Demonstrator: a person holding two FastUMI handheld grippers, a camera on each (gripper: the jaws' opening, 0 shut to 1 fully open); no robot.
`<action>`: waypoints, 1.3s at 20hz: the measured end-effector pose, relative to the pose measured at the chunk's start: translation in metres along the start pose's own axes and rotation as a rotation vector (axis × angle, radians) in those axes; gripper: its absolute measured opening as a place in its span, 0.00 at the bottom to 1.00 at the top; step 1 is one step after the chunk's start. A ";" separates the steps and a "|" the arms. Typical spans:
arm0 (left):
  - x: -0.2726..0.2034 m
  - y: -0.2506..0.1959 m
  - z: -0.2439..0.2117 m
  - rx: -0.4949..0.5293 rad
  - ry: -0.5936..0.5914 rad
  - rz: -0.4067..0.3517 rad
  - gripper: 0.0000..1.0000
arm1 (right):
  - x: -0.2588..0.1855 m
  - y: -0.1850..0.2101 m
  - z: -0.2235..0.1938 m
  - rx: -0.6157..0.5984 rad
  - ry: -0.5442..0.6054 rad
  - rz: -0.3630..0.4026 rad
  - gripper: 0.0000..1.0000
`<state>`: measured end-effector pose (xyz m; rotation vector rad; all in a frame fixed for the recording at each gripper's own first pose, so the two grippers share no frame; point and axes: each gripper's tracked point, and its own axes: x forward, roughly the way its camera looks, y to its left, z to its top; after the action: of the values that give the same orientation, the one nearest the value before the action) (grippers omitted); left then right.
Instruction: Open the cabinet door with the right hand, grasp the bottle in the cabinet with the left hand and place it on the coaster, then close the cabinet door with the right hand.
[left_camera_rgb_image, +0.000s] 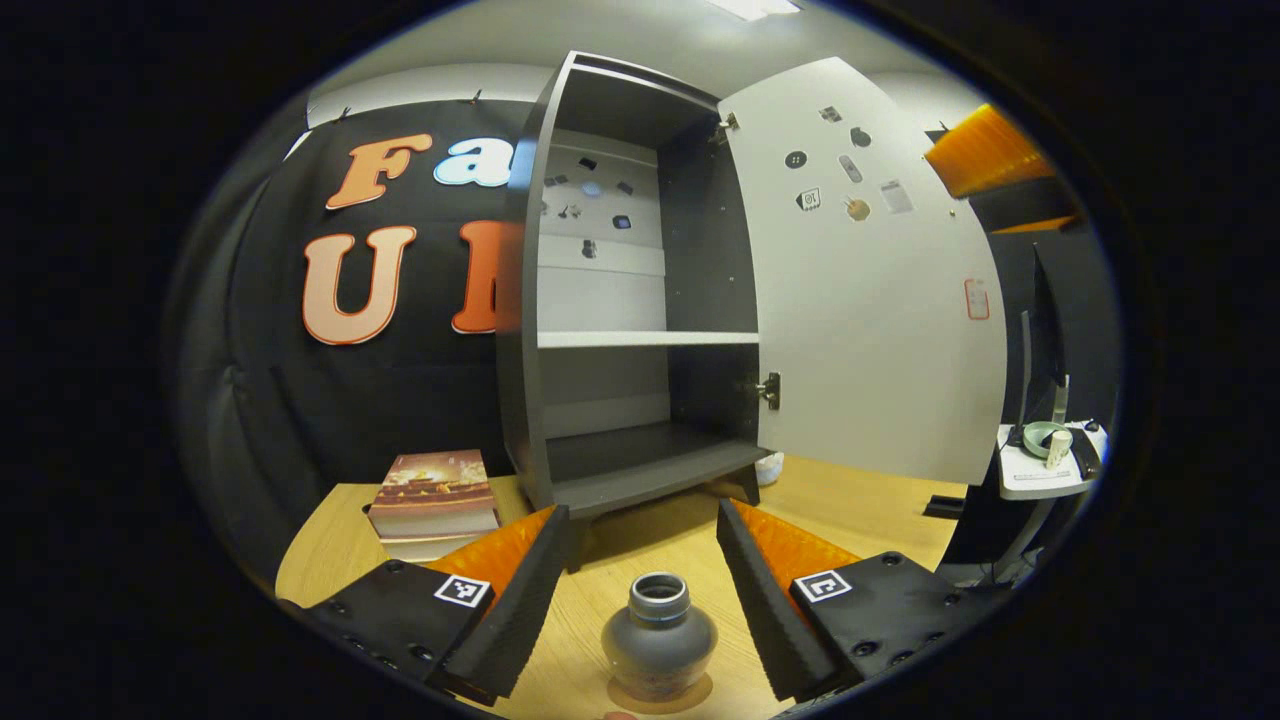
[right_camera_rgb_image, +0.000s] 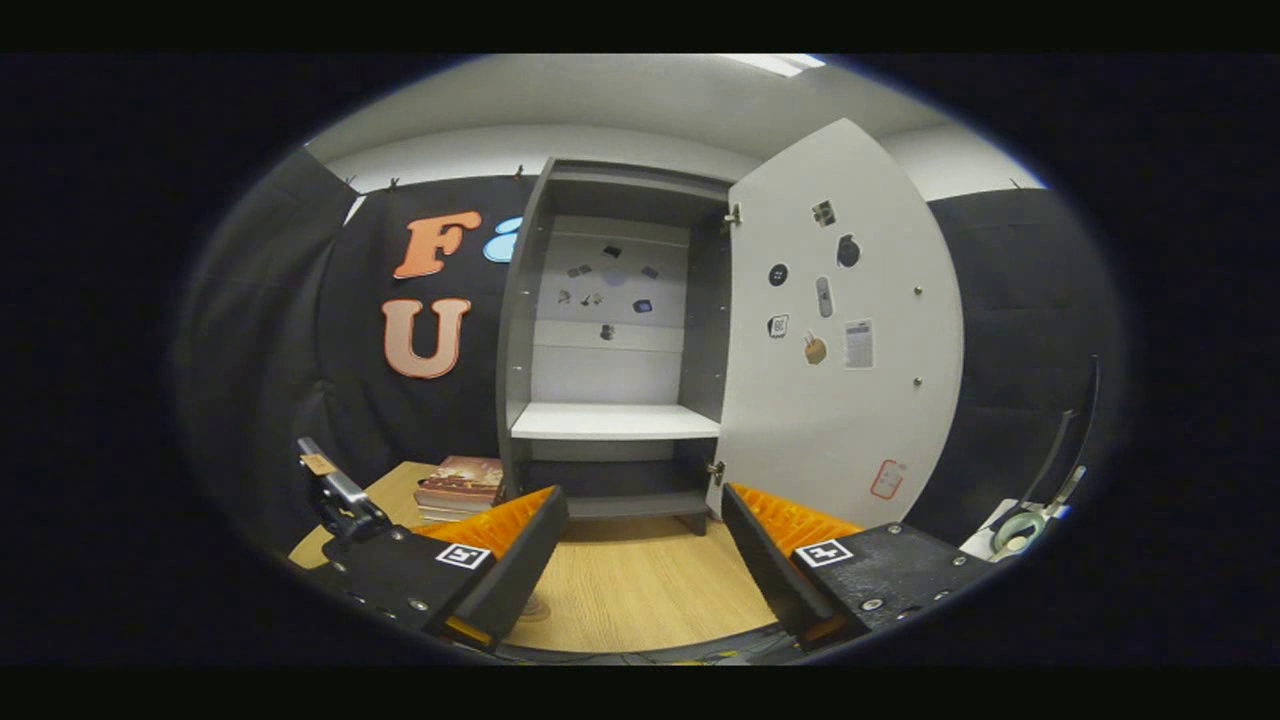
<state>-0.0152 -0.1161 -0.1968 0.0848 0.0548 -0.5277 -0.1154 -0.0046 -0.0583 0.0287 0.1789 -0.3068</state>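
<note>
While standing upright on the coaster (left_camera_rgb_image: 700, 694) at bottom centre of the left gripper view, bottle (left_camera_rgb_image: 659, 634) sits between left gripper (left_camera_rgb_image: 645, 610) jaws, spread apart, touching neither. Right gripper (right_camera_rgb_image: 645, 570) jaws likewise apart over bare table (right_camera_rgb_image: 640, 590); cabinet door (right_camera_rgb_image: 840, 330) open at right.

The bottle (left_camera_rgb_image: 659, 635) is dull grey with a silvery rim, and it stands on a brown coaster (left_camera_rgb_image: 690, 696). The table (left_camera_rgb_image: 640, 545) is pale wood with a fine grain. The cabinet (left_camera_rgb_image: 600, 300) is dark grey outside, with a white shelf and back panel (speckled with small dark stickers). Its open door (left_camera_rgb_image: 860, 330) is white. The book (left_camera_rgb_image: 435, 490) has a reddish-brown cover.
</note>
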 end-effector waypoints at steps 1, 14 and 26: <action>-0.001 -0.001 0.008 -0.001 0.000 -0.003 0.95 | -0.007 -0.009 0.002 0.006 -0.011 -0.009 0.95; -0.015 0.001 0.084 -0.084 -0.016 0.160 0.94 | -0.026 -0.157 0.012 0.027 -0.074 -0.142 0.95; -0.025 -0.001 0.144 -0.033 -0.073 0.306 0.94 | 0.019 -0.308 0.034 -0.027 -0.117 -0.291 0.95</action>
<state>-0.0327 -0.1178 -0.0516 0.0404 -0.0213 -0.2235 -0.1848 -0.3061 -0.0282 -0.0425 0.0700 -0.5943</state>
